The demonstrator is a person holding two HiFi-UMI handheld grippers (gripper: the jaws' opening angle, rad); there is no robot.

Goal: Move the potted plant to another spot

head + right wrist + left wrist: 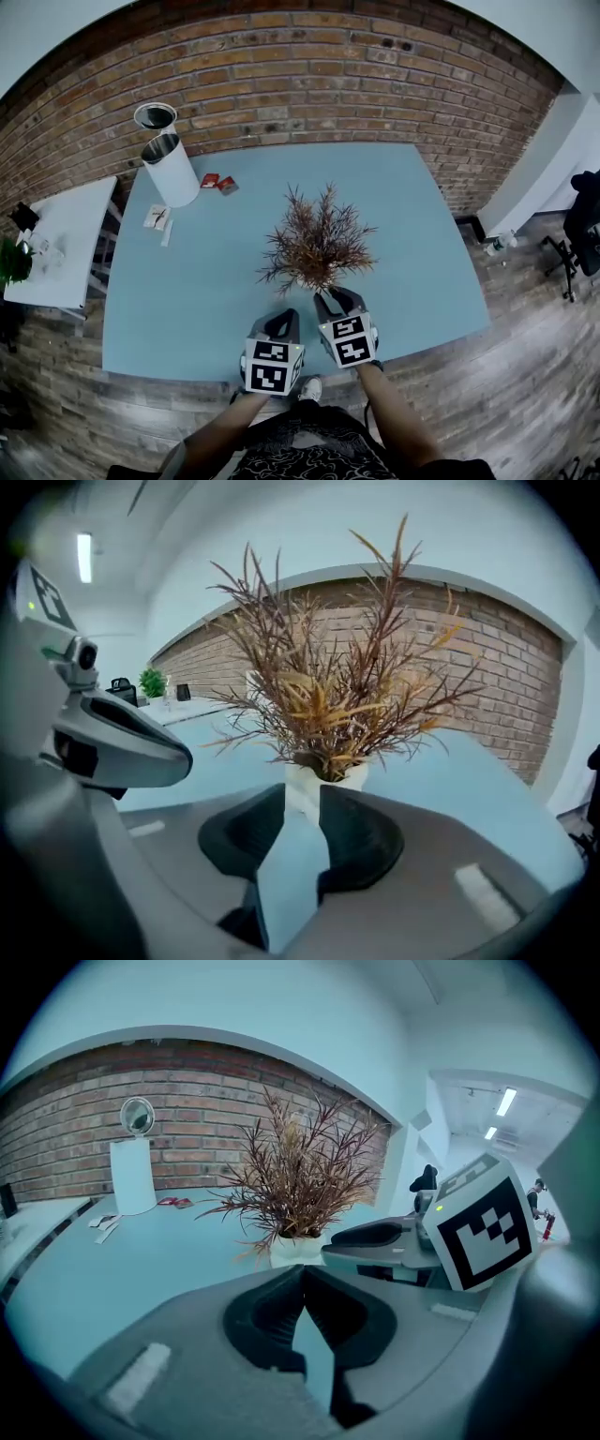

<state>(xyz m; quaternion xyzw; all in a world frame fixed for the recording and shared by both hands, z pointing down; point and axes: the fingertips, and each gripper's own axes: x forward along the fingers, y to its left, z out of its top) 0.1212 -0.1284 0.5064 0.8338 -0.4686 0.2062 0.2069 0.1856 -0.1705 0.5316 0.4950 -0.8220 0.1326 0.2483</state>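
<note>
Gripping pot [330,774] at near edge of table [187,309] w/ right gripper [304,791] alone, left gripper [305,1269] clenched empty beside it, prob. risks top-heavy plant [317,242] tipping or slipping from such a narrow pinch.

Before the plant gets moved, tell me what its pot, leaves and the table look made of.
The pot: white, matte, smooth; ceramic or plastic, can't tell. The leaves: thin, stiff, rusty brown blades; dried or artificial. The table: smooth pale blue top; likely laminate or paint.

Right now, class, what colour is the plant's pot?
The pot is white, clearest in the right gripper view.
</note>
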